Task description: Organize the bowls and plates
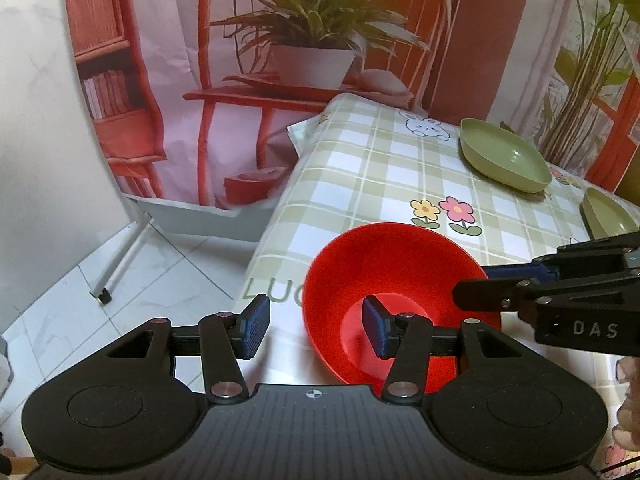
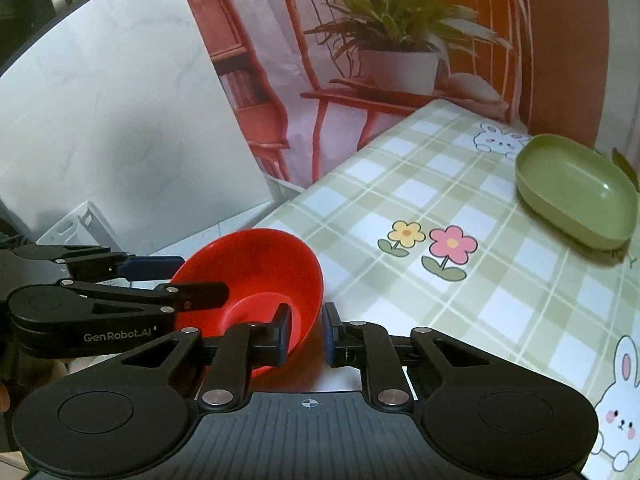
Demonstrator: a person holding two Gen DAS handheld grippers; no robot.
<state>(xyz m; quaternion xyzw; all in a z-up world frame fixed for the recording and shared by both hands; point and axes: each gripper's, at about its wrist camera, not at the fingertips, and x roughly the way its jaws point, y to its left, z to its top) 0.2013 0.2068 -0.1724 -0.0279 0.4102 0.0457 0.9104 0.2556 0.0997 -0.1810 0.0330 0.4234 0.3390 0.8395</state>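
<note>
- The table [image 1: 360,184] carries a green-and-white checked cloth printed with flowers and rabbits; its near-left corner shows in both wrist views, with white floor tiles beyond the edge.
- A printed backdrop [image 1: 240,60] of red chairs and a potted plant hangs behind the table.
- The green dish [image 2: 576,196], shallow and oblong, sits at the far right of the table, well apart from the red bowl.
- A second green dish [image 1: 604,212] shows only partly at the right edge of the left wrist view, nearer than the first.
- The red bowl [image 1: 396,276] is at the near-left part of the table, close to the edge, tilted rather than flat; whether its base touches the cloth I cannot tell.
- The left tongs [image 1: 316,328] are spread wide: one blue pad is inside the bowl, the other outside its left wall, and neither clearly touches it.
- The right tongs [image 2: 306,330] straddle the bowl's right rim, one pad inside and one outside. The inner pad lies at the wall, but a gap shows at the outer pad, so they are not clamped.
</note>
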